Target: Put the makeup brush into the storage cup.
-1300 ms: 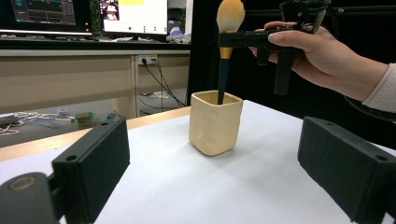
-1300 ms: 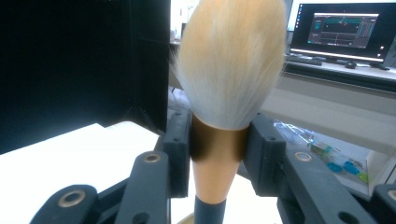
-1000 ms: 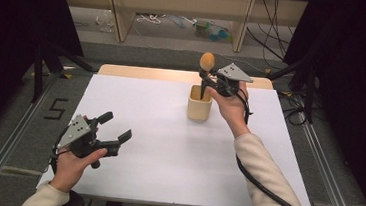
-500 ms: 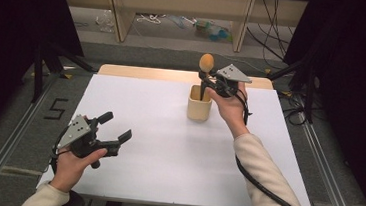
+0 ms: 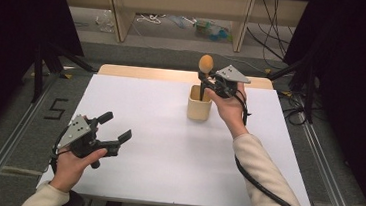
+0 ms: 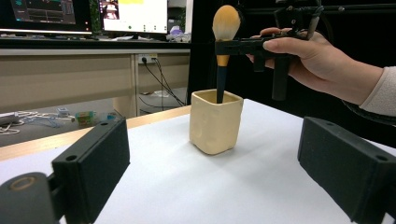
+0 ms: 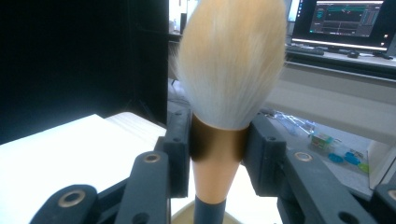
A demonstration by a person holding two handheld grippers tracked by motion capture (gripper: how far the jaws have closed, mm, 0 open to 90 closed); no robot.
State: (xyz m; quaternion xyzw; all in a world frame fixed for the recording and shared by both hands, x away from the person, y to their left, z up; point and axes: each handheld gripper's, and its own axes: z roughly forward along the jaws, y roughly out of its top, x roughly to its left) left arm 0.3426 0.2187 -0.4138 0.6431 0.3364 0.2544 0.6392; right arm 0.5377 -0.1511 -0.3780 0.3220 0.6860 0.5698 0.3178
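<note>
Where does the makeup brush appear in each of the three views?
High view: makeup brush upper centre, upright, held by the right gripper.
Left gripper view: brush top centre, handle in the cup.
Right gripper view: brush centre, close, clamped at its collar.
Shared landmark: the cream cup beneath the brush.

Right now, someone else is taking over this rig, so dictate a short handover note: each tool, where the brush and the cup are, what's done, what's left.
Right tool: shut on the gold collar of the fluffy cream-bristled makeup brush, held upright, bristles up.
Left tool: open, holding nothing, hovering over the near left of the white table.
Brush: its dark handle tip sits inside the beige square ceramic cup, which stands at the far middle of the table.
Done: brush gripped, at the cup.
Left: probably lower the brush in and release; I cannot tell whether it is going in or coming out.
</note>
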